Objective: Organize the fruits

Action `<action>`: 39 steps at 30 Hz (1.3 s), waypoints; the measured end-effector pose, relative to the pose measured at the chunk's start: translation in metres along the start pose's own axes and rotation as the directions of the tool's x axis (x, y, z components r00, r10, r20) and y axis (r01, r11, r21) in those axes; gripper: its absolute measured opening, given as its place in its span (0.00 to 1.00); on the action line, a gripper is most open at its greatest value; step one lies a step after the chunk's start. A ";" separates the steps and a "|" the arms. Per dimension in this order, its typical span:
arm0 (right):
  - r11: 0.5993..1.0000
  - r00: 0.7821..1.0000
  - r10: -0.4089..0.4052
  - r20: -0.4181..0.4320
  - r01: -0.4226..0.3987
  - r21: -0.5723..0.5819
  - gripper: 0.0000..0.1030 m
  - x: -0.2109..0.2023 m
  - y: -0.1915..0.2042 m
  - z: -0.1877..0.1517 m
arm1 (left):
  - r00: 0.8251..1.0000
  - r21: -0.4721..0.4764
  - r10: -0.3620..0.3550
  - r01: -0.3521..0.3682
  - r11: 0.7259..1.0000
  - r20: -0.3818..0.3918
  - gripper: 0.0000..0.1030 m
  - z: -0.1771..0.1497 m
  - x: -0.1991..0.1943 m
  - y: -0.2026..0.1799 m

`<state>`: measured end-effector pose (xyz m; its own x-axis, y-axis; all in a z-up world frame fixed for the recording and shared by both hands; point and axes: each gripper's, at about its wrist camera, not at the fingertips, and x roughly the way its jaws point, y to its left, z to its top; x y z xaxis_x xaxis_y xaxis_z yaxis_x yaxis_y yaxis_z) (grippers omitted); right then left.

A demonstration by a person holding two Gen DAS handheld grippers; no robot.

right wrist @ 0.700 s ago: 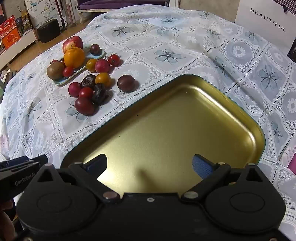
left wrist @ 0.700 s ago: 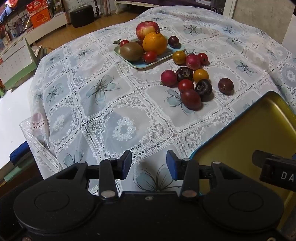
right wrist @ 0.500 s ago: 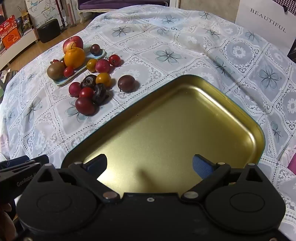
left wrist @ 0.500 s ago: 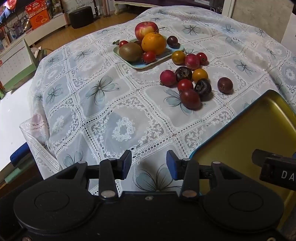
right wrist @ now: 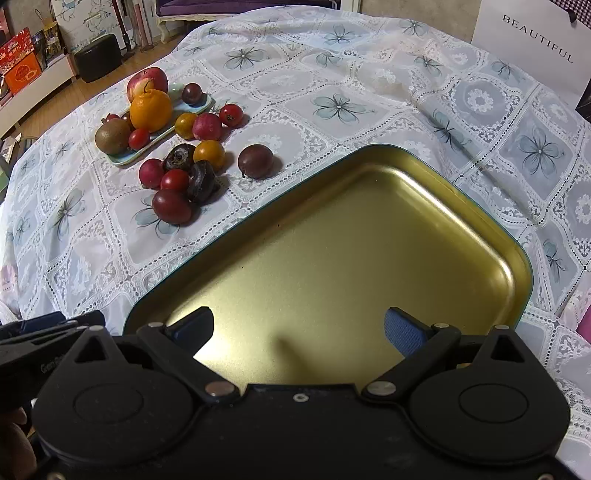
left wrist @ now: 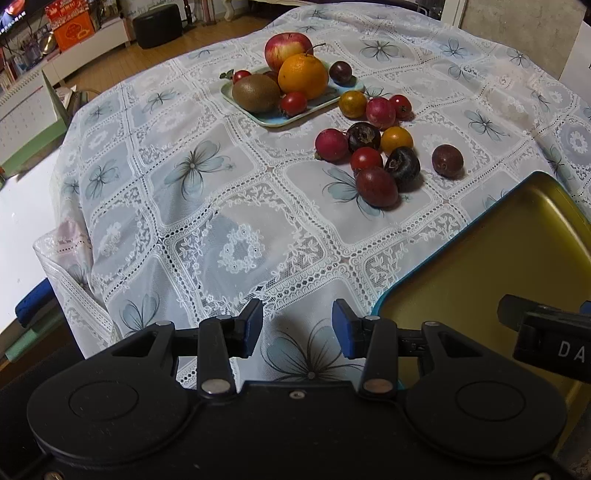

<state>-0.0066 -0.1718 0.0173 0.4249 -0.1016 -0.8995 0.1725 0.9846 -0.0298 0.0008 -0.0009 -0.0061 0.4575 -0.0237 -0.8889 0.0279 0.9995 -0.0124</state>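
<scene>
**Left wrist and right wrist views: both grippers held back from the fruit**

Left wrist view has the left gripper (left wrist: pixel 297 328) low over the lace tablecloth (left wrist: pixel 207 221), its blue pads apart with nothing between them. The loose fruit cluster (left wrist: pixel 373 155) lies well ahead and a little to its right, bunched together on the cloth; one dark purple fruit (left wrist: pixel 447 160) sits apart from the bunch, nearer the gold tray (left wrist: pixel 517 251). Farther off, a small pale blue tray (left wrist: pixel 273 120) carries an apple (left wrist: pixel 287 50), an orange (left wrist: pixel 303 75), a kiwi (left wrist: pixel 255 92) and a few small fruits.

From the right wrist view, the right gripper (right wrist: pixel 297 330) hangs over the near part of the gold tray (right wrist: pixel 369 240), fingers spread wide and holding nothing. The cluster (right wrist: pixel 184 173) lies ahead to its left, off the tray.

Each gripper's body fills the bottom of its own picture and hides the near tray edge. Part of the other gripper pokes in at the side of each view, with lettering cut off. What kinds the small red, yellow and dark fruits are is hard to tell.

A white bag (right wrist: pixel 535 48) printed BEAUTIFUL stands at the far right of the cloth. Beyond lie a wooden floor, a dark stool (left wrist: pixel 157 24) and shelves.
</scene>
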 end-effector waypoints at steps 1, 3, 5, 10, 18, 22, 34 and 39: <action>1.000 1.000 0.000 0.000 0.000 0.000 1.00 0.000 0.000 0.000 | 1.000 0.000 0.002 -0.002 1.000 0.000 0.49 0.000 0.000 0.000; 1.000 1.000 -0.001 0.000 0.001 0.001 1.00 0.000 0.000 0.000 | 1.000 0.002 0.008 -0.008 1.000 0.002 0.49 0.000 -0.001 0.000; 1.000 1.000 0.000 -0.001 0.000 0.000 1.00 0.000 0.000 0.000 | 1.000 0.002 0.008 -0.008 1.000 0.001 0.49 0.001 -0.001 0.000; 1.000 1.000 0.000 -0.001 0.000 -0.002 1.00 -0.001 0.001 0.000 | 1.000 0.002 0.005 -0.005 1.000 -0.004 0.49 0.001 -0.002 0.000; 1.000 1.000 0.003 -0.003 -0.003 -0.012 1.00 -0.002 0.004 -0.002 | 1.000 -0.002 0.001 -0.001 1.000 -0.012 0.49 0.001 -0.001 0.001; 1.000 1.000 0.003 -0.004 -0.003 -0.014 1.00 -0.002 0.004 -0.002 | 1.000 -0.003 0.001 -0.001 1.000 -0.013 0.49 0.002 -0.002 0.000; 1.000 1.000 0.005 -0.007 -0.005 -0.013 1.00 -0.002 0.004 -0.002 | 1.000 -0.002 0.003 -0.003 1.000 -0.014 0.49 0.002 -0.002 0.001; 1.000 1.000 0.004 -0.008 -0.004 -0.013 1.00 -0.002 0.004 -0.002 | 1.000 -0.002 0.003 -0.003 1.000 -0.014 0.49 0.002 -0.001 0.001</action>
<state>-0.0086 -0.1671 0.0177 0.4187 -0.0964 -0.9030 0.1591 0.9868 -0.0316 0.0017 0.0005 -0.0044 0.4451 -0.0204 -0.8953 0.0250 0.9996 -0.0104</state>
